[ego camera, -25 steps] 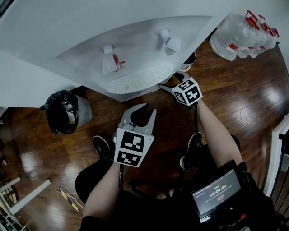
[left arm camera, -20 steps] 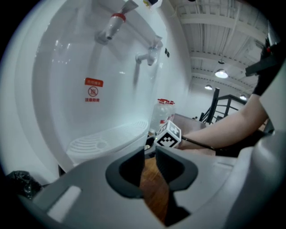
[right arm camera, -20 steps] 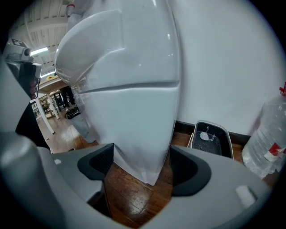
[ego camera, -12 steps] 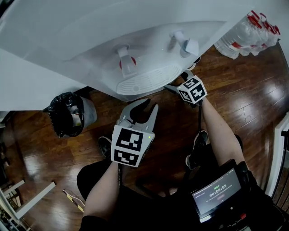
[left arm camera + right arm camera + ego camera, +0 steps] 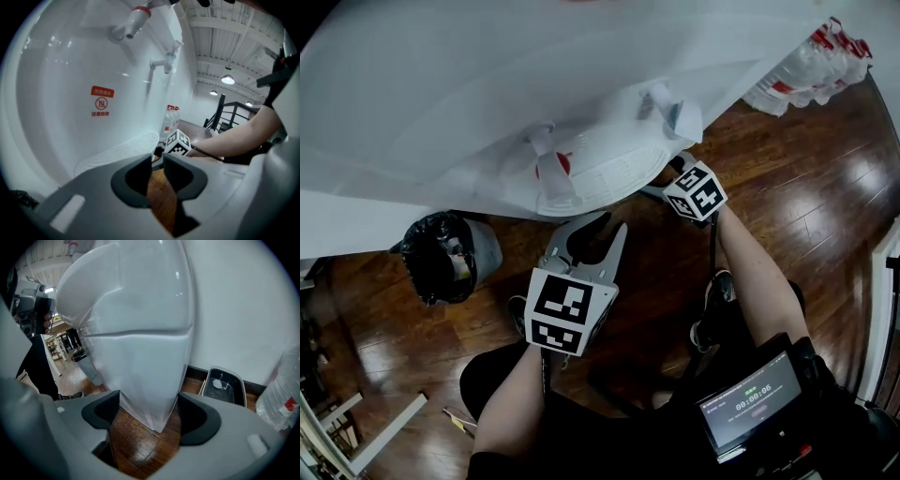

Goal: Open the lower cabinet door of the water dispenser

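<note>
Grey plastic fills the foreground: the left claw [image 5: 157, 164] hangs in the lower middle of the head view. Its pads are a narrow gap apart, with only the wooden floor [image 5: 806, 206] showing through, so it grips nothing. It points towards the drip tray [image 5: 591, 183] from well short of it.

Further up and right in the frame, the right claw [image 5: 149, 416] sits low against the water dispenser [image 5: 487, 103] and is clearly the nearer of the two to the work. Its own view shows the pads spread wide, one on each side of the dispenser's upright front corner. Neither pad presses on the white casing.

Left of that corner, below a horizontal seam, lies what looks to be the lower cabinet door [image 5: 126, 376]. Its edge runs vertically, straight up from the floor, and no handle can be made out. The coming move likely turns on this: the door edge stands dead ahead between the open pads, so the claw would need to close on it or hook it, then swing outward.

Beyond, a black-lined bin [image 5: 441, 258] sits at the left and bottled water [image 5: 811, 61] at the upper right.
</note>
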Available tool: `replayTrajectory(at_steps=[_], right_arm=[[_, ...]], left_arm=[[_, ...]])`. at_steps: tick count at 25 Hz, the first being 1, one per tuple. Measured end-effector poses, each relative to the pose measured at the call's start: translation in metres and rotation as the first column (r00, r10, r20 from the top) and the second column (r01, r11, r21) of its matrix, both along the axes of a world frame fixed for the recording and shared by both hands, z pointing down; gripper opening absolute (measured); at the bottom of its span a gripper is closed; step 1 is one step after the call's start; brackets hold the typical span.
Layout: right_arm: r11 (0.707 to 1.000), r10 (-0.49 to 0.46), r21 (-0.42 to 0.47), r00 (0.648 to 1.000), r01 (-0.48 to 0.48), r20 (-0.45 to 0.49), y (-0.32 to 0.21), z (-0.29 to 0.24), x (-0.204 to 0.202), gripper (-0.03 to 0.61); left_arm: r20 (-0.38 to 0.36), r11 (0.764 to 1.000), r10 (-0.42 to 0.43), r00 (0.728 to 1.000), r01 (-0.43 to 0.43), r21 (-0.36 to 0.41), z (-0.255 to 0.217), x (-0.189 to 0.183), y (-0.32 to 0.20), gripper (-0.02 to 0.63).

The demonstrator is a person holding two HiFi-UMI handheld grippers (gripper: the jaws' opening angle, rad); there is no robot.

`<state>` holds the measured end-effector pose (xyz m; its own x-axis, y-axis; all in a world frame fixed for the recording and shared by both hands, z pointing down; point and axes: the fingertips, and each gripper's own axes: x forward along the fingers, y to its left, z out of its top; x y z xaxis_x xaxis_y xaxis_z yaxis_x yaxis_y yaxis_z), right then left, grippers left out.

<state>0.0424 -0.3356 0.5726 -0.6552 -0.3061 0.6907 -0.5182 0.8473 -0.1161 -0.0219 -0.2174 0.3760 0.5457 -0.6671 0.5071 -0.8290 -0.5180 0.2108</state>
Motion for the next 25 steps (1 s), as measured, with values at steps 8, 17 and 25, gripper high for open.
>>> replayTrajectory(at_steps=[8,17,25], right_arm=[[1.0,0.024,-0.012,1.0,-0.024,-0.016,0.016,0.001,0.01,0.362],[0.997,0.06,-0.048,0.995,-0.063,-0.076,0.056,0.001,0.029,0.316],[0.995,0.074,-0.063,0.994,-0.079,-0.079,0.114,-0.001,0.04,0.267]], left_arm=[[-0.002,1.0,0.008,1.0,-0.008,-0.005,0.001,-0.003,0.012,0.101],[-0.036,0.999,0.046,0.998,-0.045,0.011,-0.015,0.018,0.029,0.101],[-0.087,0.999,0.045,0.995,-0.043,0.027,-0.031,0.031,0.052,0.094]])
